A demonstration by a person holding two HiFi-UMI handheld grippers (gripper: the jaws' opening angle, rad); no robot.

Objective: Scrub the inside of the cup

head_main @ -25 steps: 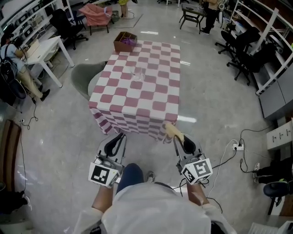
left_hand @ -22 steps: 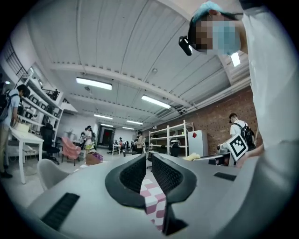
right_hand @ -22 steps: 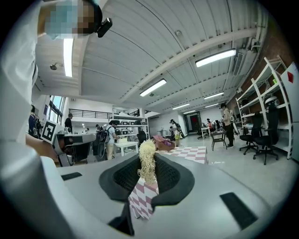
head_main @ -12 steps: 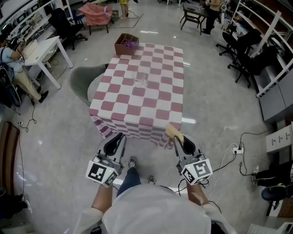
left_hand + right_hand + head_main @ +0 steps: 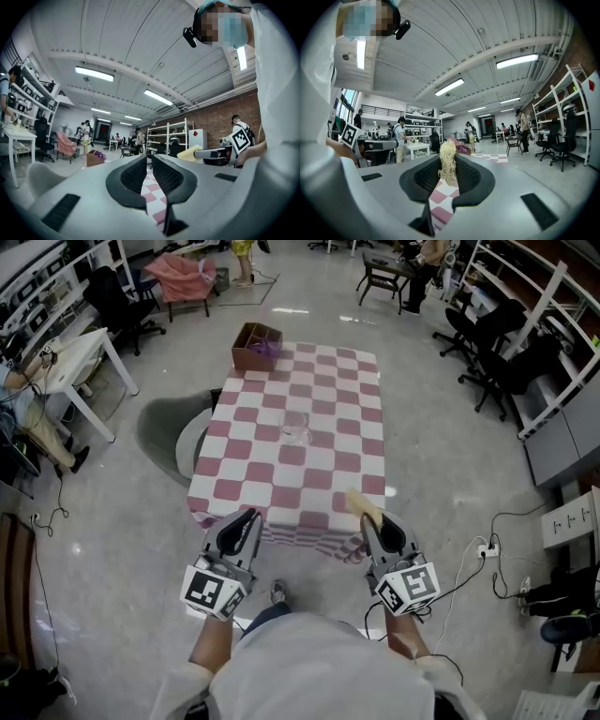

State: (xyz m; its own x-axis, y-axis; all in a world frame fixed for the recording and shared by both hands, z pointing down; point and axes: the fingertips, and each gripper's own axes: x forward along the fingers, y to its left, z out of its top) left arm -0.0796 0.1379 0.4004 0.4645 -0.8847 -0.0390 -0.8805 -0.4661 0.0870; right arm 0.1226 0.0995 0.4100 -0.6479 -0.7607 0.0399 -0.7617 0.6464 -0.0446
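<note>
Head view: clear cup (image 5: 296, 426) stands on the checked table (image 5: 330, 486), well ahead of both grippers. Left gripper view: left gripper (image 5: 149, 164) jaws together, empty. Right gripper view: right gripper (image 5: 448, 163) jaws clamp a yellow scrubber (image 5: 447, 151).

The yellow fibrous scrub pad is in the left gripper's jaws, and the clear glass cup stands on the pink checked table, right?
No: the right gripper view shows the yellow fibrous scrub pad in the jaws of the right gripper, not the left gripper. The clear glass cup is on the pink checked table.
</note>
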